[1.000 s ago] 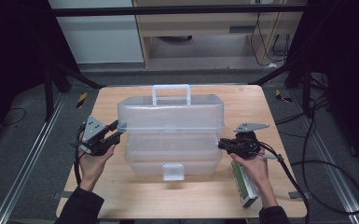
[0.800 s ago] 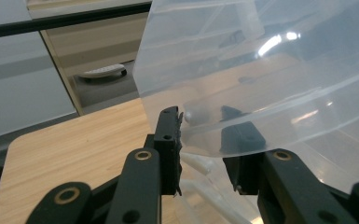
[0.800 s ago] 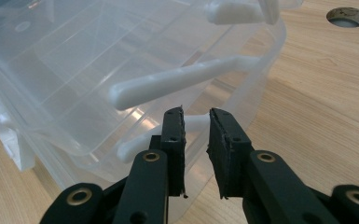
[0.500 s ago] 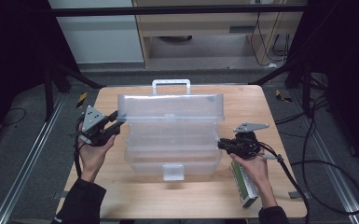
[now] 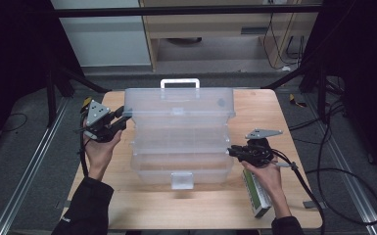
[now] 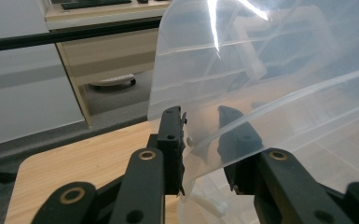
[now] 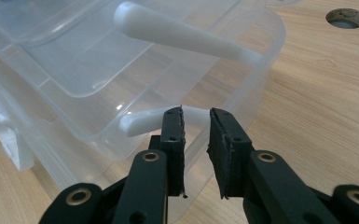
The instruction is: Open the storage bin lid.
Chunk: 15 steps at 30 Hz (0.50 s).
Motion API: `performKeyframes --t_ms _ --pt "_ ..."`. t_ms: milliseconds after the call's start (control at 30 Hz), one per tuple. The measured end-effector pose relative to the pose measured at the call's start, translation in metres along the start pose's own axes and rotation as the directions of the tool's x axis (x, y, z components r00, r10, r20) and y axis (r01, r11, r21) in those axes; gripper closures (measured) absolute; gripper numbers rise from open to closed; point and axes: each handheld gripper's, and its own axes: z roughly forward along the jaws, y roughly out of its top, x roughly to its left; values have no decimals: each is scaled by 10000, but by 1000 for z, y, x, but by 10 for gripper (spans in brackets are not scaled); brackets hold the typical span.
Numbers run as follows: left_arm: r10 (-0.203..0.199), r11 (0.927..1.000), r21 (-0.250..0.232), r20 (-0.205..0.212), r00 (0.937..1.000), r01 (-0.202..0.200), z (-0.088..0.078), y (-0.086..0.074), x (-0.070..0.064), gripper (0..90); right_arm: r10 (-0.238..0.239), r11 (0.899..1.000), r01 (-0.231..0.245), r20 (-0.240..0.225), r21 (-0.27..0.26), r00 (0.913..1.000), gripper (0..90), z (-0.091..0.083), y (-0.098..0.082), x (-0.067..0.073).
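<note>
A clear plastic tiered toolbox stands on the wooden table, its lid raised and its trays stepped apart. My left gripper holds the lid's left edge. In the left gripper view the lid runs between the jaws of that gripper, which have just been closing on it. My right gripper rests at the box's right side. In the right gripper view its jaws stand slightly apart with nothing between them, tips just before a white link arm.
A white handle tops the lid and a white latch hangs at the box front. A green and white carton lies under the right hand. A round hole is cut in the tabletop. Cables trail off at the right.
My left gripper has risen and moved back with the lid's left edge, swinging the lid up and spreading the trays. The right gripper has stayed put.
</note>
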Motion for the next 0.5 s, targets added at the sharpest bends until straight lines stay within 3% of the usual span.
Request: performKeyframes --t_ms 167,500 --pt "195 9998 91 -285 9994 -193 6 5 1 739 176 9998 -176 -69 4 9998 753 0 0 -1" --pt "-101 9999 87 -382 9992 105 15 12 5 753 250 9997 -250 -48 -9 9997 726 1 0 -2"
